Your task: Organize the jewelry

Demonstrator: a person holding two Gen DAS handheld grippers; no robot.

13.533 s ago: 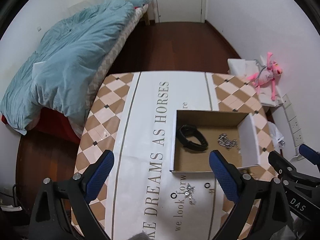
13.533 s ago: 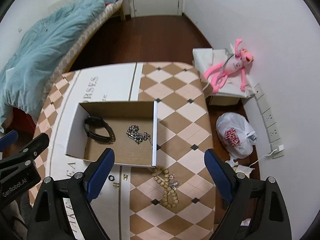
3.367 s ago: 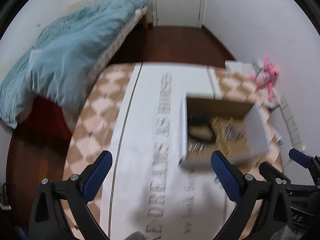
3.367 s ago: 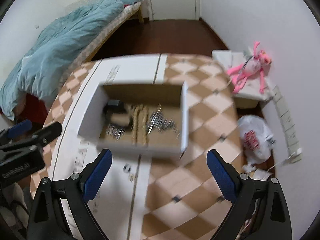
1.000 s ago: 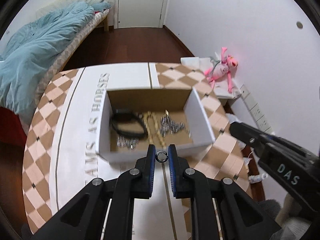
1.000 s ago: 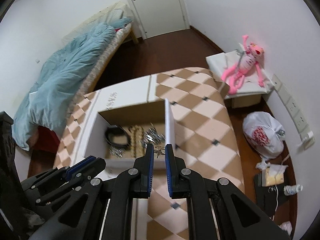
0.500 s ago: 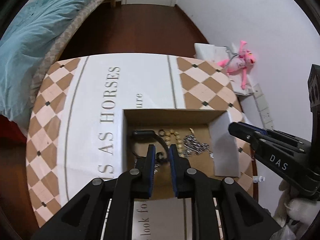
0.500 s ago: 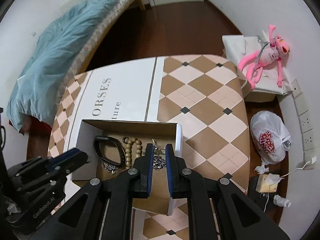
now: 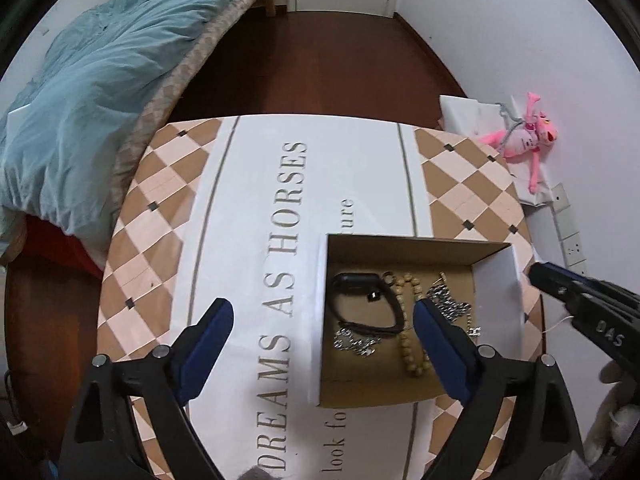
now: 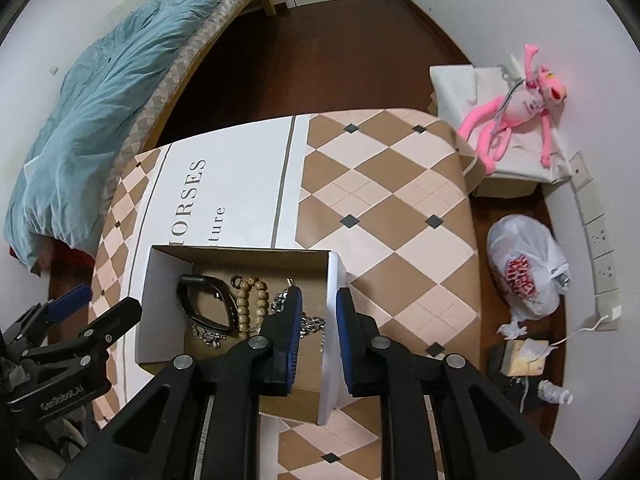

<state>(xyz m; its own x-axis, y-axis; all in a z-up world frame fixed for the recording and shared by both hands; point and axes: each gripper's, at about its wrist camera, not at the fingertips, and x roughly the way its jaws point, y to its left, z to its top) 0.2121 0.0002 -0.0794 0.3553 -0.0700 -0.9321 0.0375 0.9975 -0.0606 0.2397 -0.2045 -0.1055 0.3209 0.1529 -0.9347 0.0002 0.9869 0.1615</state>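
An open cardboard box (image 9: 320, 300) (image 10: 160, 304) sits on the patterned table. Inside lie a black watch band (image 9: 360, 300) (image 10: 204, 300), a wooden bead bracelet (image 9: 408, 340) (image 10: 252, 300), silver chains (image 9: 448, 300) (image 10: 312, 324) and a silver piece (image 9: 356, 344) near the front. My left gripper (image 9: 322, 320) is wide open and empty above the box's left wall. My right gripper (image 10: 319, 312) is partly open and empty, its fingers astride the box's right wall.
The table (image 9: 256, 208) has a white strip with printed words and tan diamonds. A bed with a teal duvet (image 9: 80, 100) stands at the left. A pink plush toy (image 10: 516, 108) and a white plastic bag (image 10: 528, 264) lie at the right, on and near the floor.
Both grippers were shut on small rings half a second ago. Now both have opened and hold nothing. The left gripper has opened wide; the right only a little.
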